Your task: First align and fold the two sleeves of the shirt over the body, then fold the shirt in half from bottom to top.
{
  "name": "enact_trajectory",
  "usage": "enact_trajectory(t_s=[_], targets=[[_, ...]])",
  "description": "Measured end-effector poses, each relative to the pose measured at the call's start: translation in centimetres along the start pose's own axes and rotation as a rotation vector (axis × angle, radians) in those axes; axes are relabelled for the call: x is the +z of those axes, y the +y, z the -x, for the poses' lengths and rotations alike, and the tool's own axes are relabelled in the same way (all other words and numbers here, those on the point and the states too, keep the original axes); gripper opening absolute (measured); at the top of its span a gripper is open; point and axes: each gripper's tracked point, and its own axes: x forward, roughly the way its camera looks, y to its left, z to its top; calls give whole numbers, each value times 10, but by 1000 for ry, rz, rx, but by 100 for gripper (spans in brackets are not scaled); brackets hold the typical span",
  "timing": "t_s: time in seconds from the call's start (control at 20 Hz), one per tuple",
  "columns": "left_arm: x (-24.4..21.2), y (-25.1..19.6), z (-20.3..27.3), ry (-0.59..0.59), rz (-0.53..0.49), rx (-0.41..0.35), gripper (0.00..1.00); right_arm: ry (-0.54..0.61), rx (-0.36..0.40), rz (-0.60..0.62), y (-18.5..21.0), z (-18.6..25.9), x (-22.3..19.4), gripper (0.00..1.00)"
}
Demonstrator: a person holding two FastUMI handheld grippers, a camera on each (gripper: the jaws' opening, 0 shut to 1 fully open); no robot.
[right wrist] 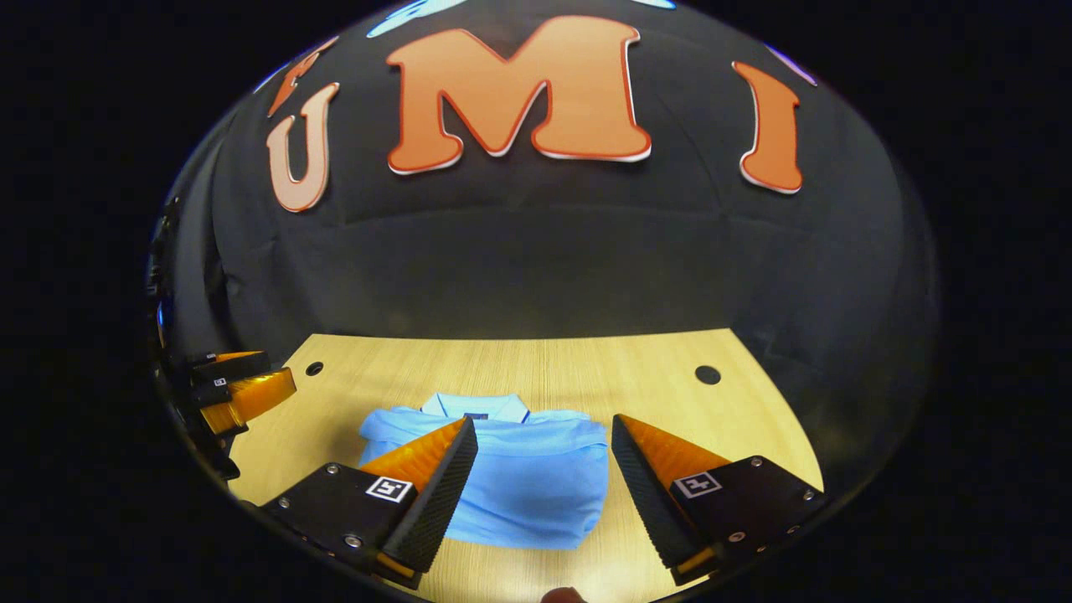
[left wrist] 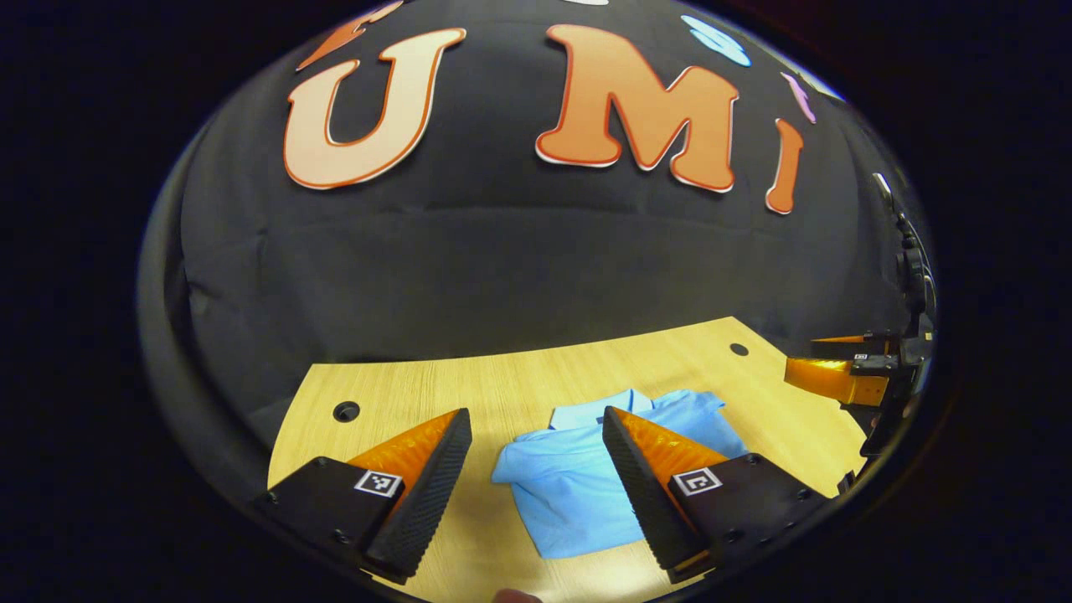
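Note:
A light blue shirt (left wrist: 578,481) lies folded into a compact block on the wooden table (left wrist: 502,385), collar toward the far wall. My left gripper (left wrist: 536,427) hovers open above and in front of it, nothing between its fingers. In the right gripper view the same shirt (right wrist: 528,477) sits centred, its collar (right wrist: 476,407) at the far edge. My right gripper (right wrist: 544,435) is open above the shirt's near side, holding nothing. The right gripper (left wrist: 837,377) shows at the far right of the left gripper view, and the left gripper (right wrist: 239,394) at the far left of the right gripper view.
The table has round holes near its far corners (left wrist: 345,410) (right wrist: 708,374). The booth's black cloth wall (right wrist: 536,268) rises just behind the table's far edge. Bare wood surrounds the shirt on all sides.

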Motion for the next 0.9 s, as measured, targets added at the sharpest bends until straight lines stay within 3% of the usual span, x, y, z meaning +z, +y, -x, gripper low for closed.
enact_trajectory(t_s=[0.1, 0.4, 0.65, 0.9], targets=[[7, -7, 20, -65, -32, -27, 100, -71, -36, 18, -5, 20, 8, 98], [13, -32, 73, -195, -98, -16, 100, -194, -79, 17, -8, 76, 7, 97], [-13, -54, 131, -211, -99, 89, 100, -227, 2, 87, 7, 122, -21, 98], [-28, -80, 206, -272, -91, 232, 100, -293, 111, 74, -3, 175, -33, 100]])
